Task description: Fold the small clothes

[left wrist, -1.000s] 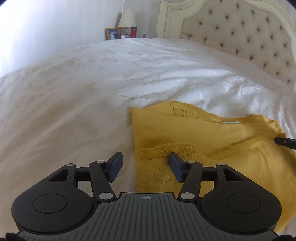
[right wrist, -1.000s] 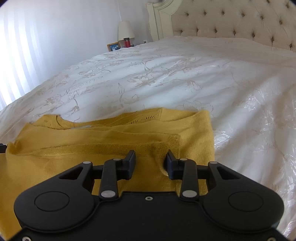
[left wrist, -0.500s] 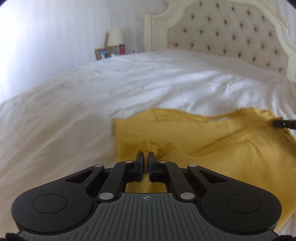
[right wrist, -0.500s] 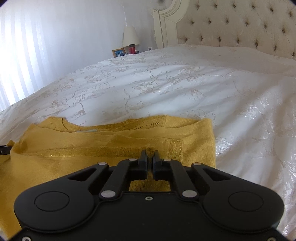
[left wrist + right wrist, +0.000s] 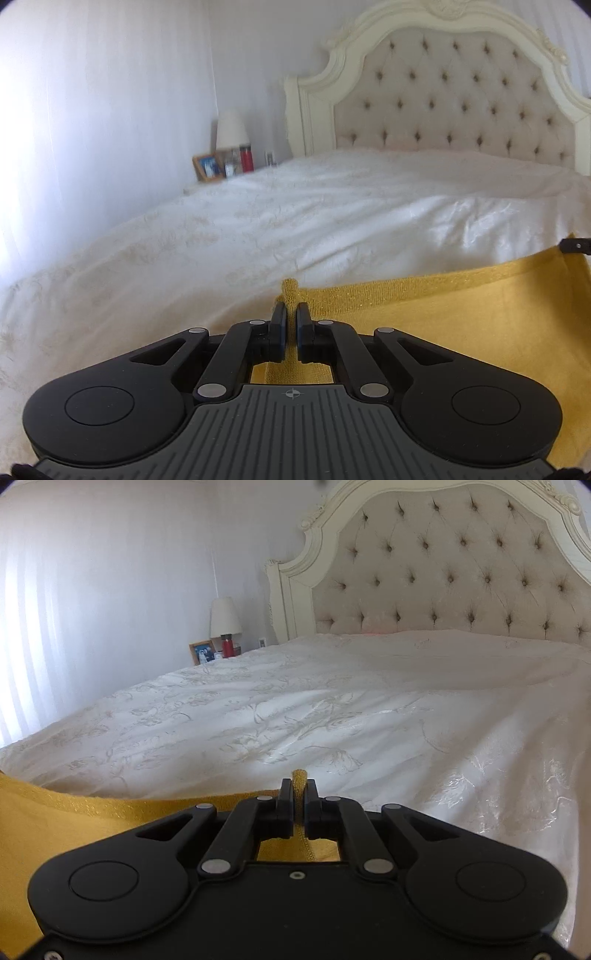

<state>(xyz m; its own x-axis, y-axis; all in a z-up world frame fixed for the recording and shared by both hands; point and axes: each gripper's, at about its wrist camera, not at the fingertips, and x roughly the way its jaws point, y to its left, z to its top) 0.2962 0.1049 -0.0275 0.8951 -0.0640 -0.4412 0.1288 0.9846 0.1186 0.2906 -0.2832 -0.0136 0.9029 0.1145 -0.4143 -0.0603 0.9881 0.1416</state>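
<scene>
One mustard-yellow knit garment (image 5: 461, 317) hangs stretched between two grippers above the near part of a white embroidered bedspread (image 5: 295, 229). The left gripper (image 5: 291, 314) has its jaws nearly together, pinching one corner of the ribbed hem, a small tuft of fabric poking out past the tips. The right gripper (image 5: 298, 792) is likewise clamped on the opposite corner. Judging by this, the fold is mid-way: the edge is lifted and taut but not yet laid over, and smoothing remains. How many folds the garment already carries cannot be told, since most of it hangs below view. Beyond: one tufted headboard (image 5: 461, 572), one lamp (image 5: 225, 618), one picture frame (image 5: 201, 652), one red bottle (image 5: 227, 647).
</scene>
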